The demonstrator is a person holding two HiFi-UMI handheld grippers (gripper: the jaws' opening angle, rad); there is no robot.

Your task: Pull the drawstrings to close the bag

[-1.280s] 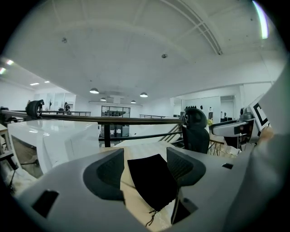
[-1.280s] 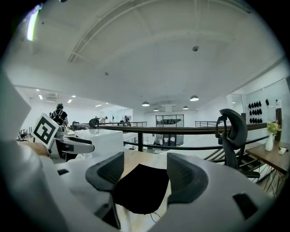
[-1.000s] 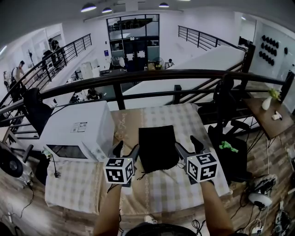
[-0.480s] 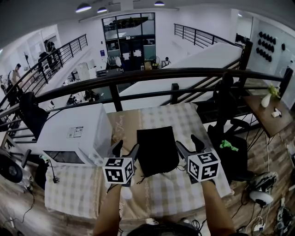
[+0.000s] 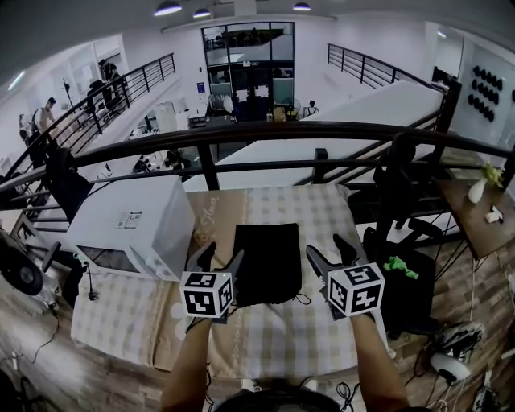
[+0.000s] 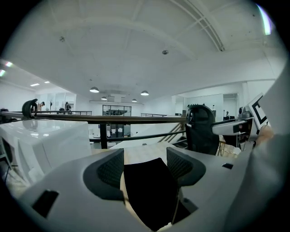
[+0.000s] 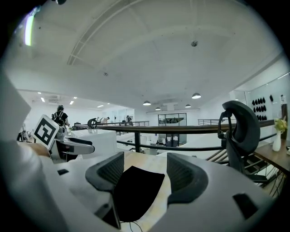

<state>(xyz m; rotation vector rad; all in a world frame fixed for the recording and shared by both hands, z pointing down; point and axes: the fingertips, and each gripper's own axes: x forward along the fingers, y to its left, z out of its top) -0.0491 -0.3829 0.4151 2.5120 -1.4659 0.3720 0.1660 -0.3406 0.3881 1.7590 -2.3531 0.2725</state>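
Two forearms are cut off at the bottom edge. The left gripper (image 5: 223,257) and right gripper (image 5: 327,248) hover with jaws apart, gripping nothing, at the near corners of one black bag (image 5: 268,261) lying flat on the checked table (image 5: 273,338). Its cord (image 5: 302,299) is barely visible, a thin loop. One white box (image 5: 137,225) sits to the left. Beyond are a railing (image 5: 241,133) and an open office.

bright, even | ceiling lamps (image 5: 168,9) | fisheye warp, dark corners
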